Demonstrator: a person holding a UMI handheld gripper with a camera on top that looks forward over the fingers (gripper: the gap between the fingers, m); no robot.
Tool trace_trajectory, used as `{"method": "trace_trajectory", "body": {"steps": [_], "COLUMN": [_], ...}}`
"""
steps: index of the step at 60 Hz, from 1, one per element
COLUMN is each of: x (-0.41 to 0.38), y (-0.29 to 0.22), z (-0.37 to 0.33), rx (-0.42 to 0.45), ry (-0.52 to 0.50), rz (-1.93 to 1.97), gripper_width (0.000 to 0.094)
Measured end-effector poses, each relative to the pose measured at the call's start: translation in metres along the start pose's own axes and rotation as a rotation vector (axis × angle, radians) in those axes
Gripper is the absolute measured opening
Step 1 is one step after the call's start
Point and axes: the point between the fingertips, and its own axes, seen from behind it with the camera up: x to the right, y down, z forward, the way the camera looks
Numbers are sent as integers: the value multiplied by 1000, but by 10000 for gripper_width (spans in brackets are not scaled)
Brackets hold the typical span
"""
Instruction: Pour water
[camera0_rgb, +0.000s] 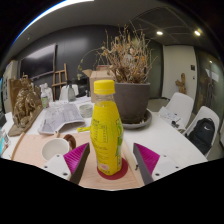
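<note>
Gripper (110, 168) spread, bottle (107, 130) between the fingers with gaps either side. Risk: uneven closing tips the tall bottle off its red coaster (117, 172).

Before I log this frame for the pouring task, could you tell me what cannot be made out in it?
- Gripper view: whether the fingers press the yellow bottle; its body hides the contact.
- Gripper view: the red coaster is mostly covered by the bottle's base.
- Gripper view: the print on the papers is too small to read.
- Gripper view: the potted plant hides what lies behind it.
</note>
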Motion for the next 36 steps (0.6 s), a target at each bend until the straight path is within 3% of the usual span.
{"method": "trace_trajectory", "body": {"steps": [3,7,26,36], "x": [3,7,-7,-3], "y": [-5,-10,-28,-36], "z": [-14,-36,-183,-226], "rx": [-19,-46,-169,-164], "ry": [6,17,10,53], "rz": [4,1,-35,-76], "gripper_width": [827,870,858,861]}}
